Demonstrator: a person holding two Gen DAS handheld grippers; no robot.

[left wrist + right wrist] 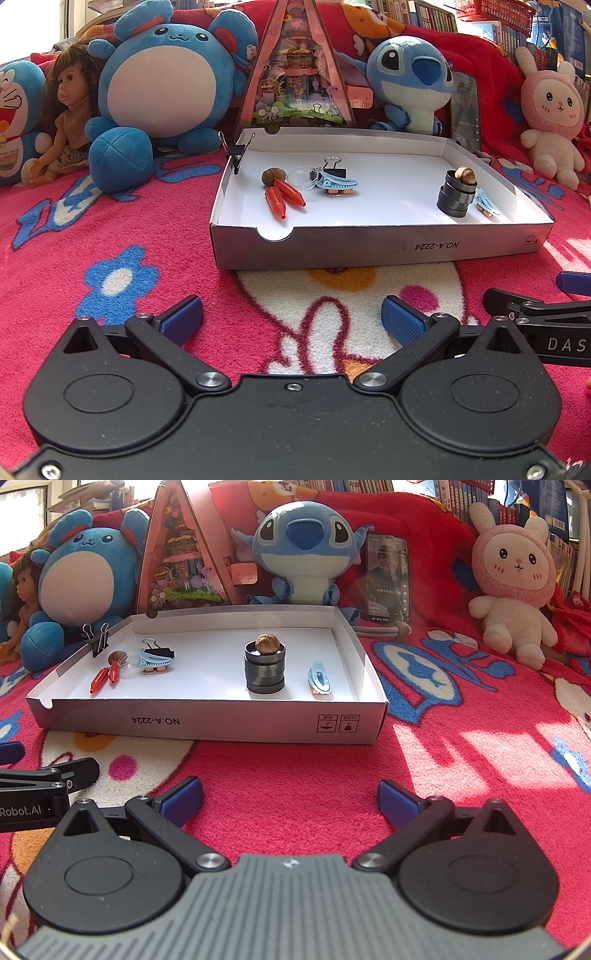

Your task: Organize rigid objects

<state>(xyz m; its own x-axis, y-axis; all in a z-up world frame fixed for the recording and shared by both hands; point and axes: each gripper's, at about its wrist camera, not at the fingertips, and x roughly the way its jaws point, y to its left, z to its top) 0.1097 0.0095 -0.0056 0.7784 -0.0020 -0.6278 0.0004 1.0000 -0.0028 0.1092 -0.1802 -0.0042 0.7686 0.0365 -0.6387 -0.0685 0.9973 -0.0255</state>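
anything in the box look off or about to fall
Yes: a walnut is perched on top of the dark cylinder stack in the white box, and the stack looks slightly uneven. A black binder clip is clamped to the box's left wall.

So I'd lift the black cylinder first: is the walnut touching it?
Touching. In the right wrist view the walnut sits in the top of the black cylinder, with no gap between them.

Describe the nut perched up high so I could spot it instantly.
Find the shallow white cardboard box on the pink blanket. Toward its right stands a stack of dark metal rings; the round brown nut sits on top, unlike the other nut lying on the floor beside orange cones.
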